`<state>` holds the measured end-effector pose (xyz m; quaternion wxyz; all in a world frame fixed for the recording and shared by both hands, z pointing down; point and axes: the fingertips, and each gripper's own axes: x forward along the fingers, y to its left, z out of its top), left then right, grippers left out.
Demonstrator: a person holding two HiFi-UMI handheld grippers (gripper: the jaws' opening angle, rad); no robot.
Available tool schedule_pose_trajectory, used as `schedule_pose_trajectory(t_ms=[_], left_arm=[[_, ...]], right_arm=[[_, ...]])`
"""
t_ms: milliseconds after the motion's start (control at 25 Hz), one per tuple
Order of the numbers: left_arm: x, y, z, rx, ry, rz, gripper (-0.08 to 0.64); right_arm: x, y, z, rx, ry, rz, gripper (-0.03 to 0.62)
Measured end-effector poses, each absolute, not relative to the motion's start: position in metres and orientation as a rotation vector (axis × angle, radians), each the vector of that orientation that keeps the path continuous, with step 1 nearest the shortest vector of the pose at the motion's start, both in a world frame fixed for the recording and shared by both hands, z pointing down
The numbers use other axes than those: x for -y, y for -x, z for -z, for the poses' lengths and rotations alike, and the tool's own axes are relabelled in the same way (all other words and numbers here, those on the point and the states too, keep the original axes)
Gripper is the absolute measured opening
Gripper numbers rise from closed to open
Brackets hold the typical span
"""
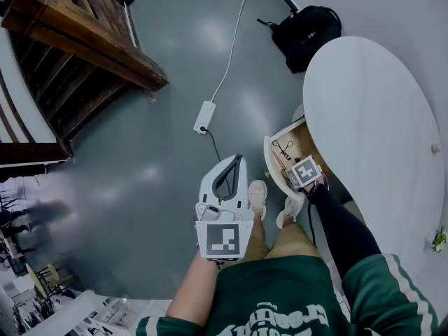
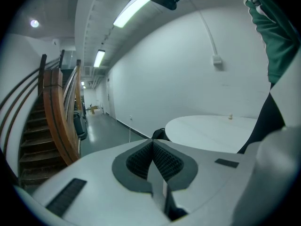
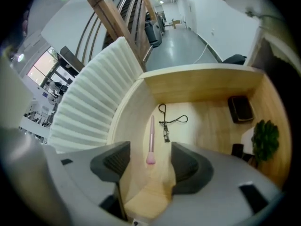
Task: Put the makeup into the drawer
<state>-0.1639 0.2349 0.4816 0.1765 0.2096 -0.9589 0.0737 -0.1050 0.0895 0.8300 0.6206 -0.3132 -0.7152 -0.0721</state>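
My right tool hangs released, its ribbed dark pads apart above a slim pink makeup brush lying mid-frame on the pale wooden drawer floor. A wiry black eyelash curler lies beyond. My left tool is clenched, empty.

We are seeing a drawer of pale matt wood with a ribbed white front. Inside we are noticing a smooth pink brush, possibly plastic, and a thin dark metal curler. The grey floor is shining glossily; the white counter is looking matt.
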Motion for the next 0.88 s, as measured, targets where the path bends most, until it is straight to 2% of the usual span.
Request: schedule_pose_trajectory(t_ms=[280,720,880], left_arm=[[-0.233,0.169,-0.475,2.706,-0.651,-0.219,0.000],[-0.225,0.205,-0.413,2.808,-0.751,-0.275,0.000],[-0.221,0.218,-0.377,2.859,-0.780,-0.261,0.000]], right_arm=[[-0.098,0.120,-0.759,1.855,0.777,0.103,0.290],[-0.094,0.176,-0.572,2.345,0.734,0.106,0.306],[-0.077,0.195,-0.494,2.545,0.671,0.163,0.341]])
